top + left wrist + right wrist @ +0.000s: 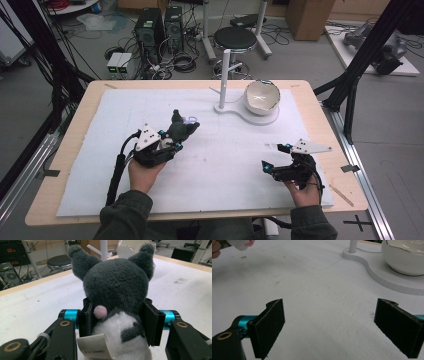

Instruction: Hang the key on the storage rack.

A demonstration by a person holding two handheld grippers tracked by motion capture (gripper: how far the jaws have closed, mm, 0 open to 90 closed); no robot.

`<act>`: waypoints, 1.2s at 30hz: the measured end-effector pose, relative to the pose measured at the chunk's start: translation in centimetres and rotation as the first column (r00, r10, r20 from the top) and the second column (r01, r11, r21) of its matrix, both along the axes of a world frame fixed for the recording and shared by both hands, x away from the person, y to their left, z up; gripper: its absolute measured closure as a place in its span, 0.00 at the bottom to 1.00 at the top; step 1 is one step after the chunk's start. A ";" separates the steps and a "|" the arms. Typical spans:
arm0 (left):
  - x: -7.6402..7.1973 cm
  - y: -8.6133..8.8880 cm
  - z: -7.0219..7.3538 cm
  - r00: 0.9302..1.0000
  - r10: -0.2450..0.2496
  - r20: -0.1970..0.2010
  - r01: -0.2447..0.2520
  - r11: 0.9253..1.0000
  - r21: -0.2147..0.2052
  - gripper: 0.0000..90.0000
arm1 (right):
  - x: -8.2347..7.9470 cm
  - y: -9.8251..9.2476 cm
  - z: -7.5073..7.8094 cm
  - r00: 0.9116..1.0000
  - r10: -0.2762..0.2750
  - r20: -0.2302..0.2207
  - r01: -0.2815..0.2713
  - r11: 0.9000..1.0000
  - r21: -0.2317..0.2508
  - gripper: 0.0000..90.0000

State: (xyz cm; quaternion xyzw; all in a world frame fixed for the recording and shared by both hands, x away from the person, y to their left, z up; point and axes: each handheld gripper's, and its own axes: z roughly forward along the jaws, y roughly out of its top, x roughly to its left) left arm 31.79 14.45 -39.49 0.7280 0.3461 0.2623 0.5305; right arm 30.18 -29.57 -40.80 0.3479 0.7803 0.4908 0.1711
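A grey and white plush toy (181,129) with two ears and a small pink tail is held in my left gripper (169,142) over the left middle of the white mat. In the left gripper view the black jaws press on both sides of the plush toy (117,292) at its waist, and a paper tag curls below it. My right gripper (274,158) rests low at the right front of the mat, its jaws spread wide. In the right gripper view, bare mat lies between its pads (270,326).
A white bowl (261,96) sits on a white flat base (235,111) with an upright post (224,75) at the back of the mat (225,165). The bowl (404,257) is ahead and right of the right gripper. A stool and computers stand beyond the table.
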 end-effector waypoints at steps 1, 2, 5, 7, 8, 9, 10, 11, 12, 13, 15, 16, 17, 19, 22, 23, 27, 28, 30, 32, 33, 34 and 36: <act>0.0 0.0 0.1 1.000 0.001 0.002 -0.001 1.000 -0.004 0.56 | 0.0 0.0 0.0 1.000 -0.001 -0.002 0.001 1.000 -0.004 0.10; 0.0 0.0 0.1 1.000 0.000 0.002 0.000 1.000 -0.010 0.56 | 0.0 0.1 0.0 1.000 0.001 0.002 -0.001 1.000 -0.005 0.10; 0.1 0.0 0.3 1.000 -0.001 0.007 0.001 1.000 -0.009 0.56 | 0.0 0.0 0.0 1.000 0.003 0.005 -0.003 1.000 -0.009 0.10; 0.2 -0.2 0.5 1.000 -0.002 0.010 0.002 1.000 -0.015 0.56 | -0.1 0.0 0.0 1.000 0.000 -0.004 0.000 1.000 -0.005 0.10; 0.2 -0.2 0.6 1.000 -0.001 0.016 0.002 1.000 -0.016 0.56 | -0.1 0.0 -0.1 1.000 -0.001 0.003 0.001 1.000 -0.006 0.10; 0.3 -0.3 0.6 1.000 -0.001 0.019 0.001 1.000 -0.020 0.56 | -0.2 -0.1 0.0 1.000 -0.002 0.000 0.002 1.000 -0.005 0.10; 0.3 -0.4 0.7 1.000 -0.002 0.019 0.002 1.000 -0.020 0.56 | -0.1 -0.1 -0.1 1.000 0.000 0.004 0.000 1.000 -0.005 0.10; 0.4 -0.4 0.8 1.000 -0.004 0.021 0.004 1.000 -0.019 0.56 | -0.1 -0.1 -0.1 1.000 -0.001 0.004 0.001 1.000 -0.005 0.10; 0.4 -0.6 0.9 1.000 -0.004 0.020 0.005 1.000 -0.025 0.56 | -0.1 -0.1 -0.1 1.000 -0.001 0.003 0.001 1.000 -0.004 0.10; 0.5 -0.7 1.0 1.000 -0.009 0.023 0.010 1.000 -0.023 0.56 | -0.1 -0.1 -0.1 1.000 -0.001 -0.001 0.001 1.000 -0.004 0.10; 0.6 -0.9 1.1 1.000 -0.010 0.028 0.011 1.000 -0.024 0.56 | -0.1 -0.1 0.0 1.000 0.001 0.001 -0.001 1.000 -0.003 0.10; 0.7 -1.0 1.2 1.000 -0.013 0.028 0.014 0.999 -0.031 0.56 | -0.1 0.0 0.0 1.000 0.002 0.002 -0.002 1.000 -0.002 0.10; 0.7 -1.0 1.3 0.999 -0.015 0.029 0.016 0.999 -0.028 0.56 | -0.1 0.0 0.0 1.000 0.002 0.003 -0.002 1.000 -0.003 0.10; 0.9 -1.3 1.5 0.999 -0.022 0.028 0.023 0.999 -0.029 0.56 | -0.2 -0.1 0.0 1.000 0.003 0.000 -0.003 1.000 -0.002 0.10; 1.2 -1.6 1.8 0.999 -0.030 0.031 0.031 0.999 -0.030 0.56 | -0.2 -0.1 0.0 1.000 0.002 0.004 -0.002 1.000 -0.002 0.10; 1.3 -1.6 1.9 0.999 -0.029 0.031 0.030 0.999 -0.031 0.56 | -0.2 0.0 0.0 1.000 0.000 0.004 0.000 1.000 -0.002 0.10; 1.7 -1.8 2.2 0.999 -0.034 0.029 0.035 0.999 -0.029 0.56 | 0.0 0.1 0.0 1.000 0.006 0.005 -0.006 1.000 -0.003 0.10; 1.8 -1.8 2.2 0.999 -0.038 0.026 0.039 0.999 -0.035 0.56 | 0.0 0.1 0.0 1.000 0.006 0.005 -0.006 1.000 -0.003 0.10; 2.0 -1.9 2.4 0.999 -0.046 0.018 0.046 0.998 -0.043 0.56 | 0.0 0.2 0.0 1.000 0.005 0.002 -0.005 1.000 -0.002 0.10; 2.2 -2.1 2.6 0.998 -0.053 0.021 0.054 0.998 -0.042 0.56 | 0.0 0.2 0.1 1.000 0.005 0.001 -0.005 1.000 -0.003 0.10; 2.3 -2.2 2.8 0.998 -0.058 0.019 0.059 0.997 -0.047 0.56 | 0.0 0.2 0.1 1.000 0.005 -0.001 -0.005 1.000 -0.001 0.10; 2.4 -2.3 2.9 0.998 -0.060 0.019 0.060 0.997 -0.048 0.56 | 0.0 0.2 0.1 1.000 0.006 0.000 -0.006 1.000 -0.003 0.10; 2.5 -2.6 3.1 0.998 -0.065 0.021 0.066 0.997 -0.050 0.56 | 0.0 0.3 0.1 1.000 0.008 0.000 -0.008 1.000 0.000 0.10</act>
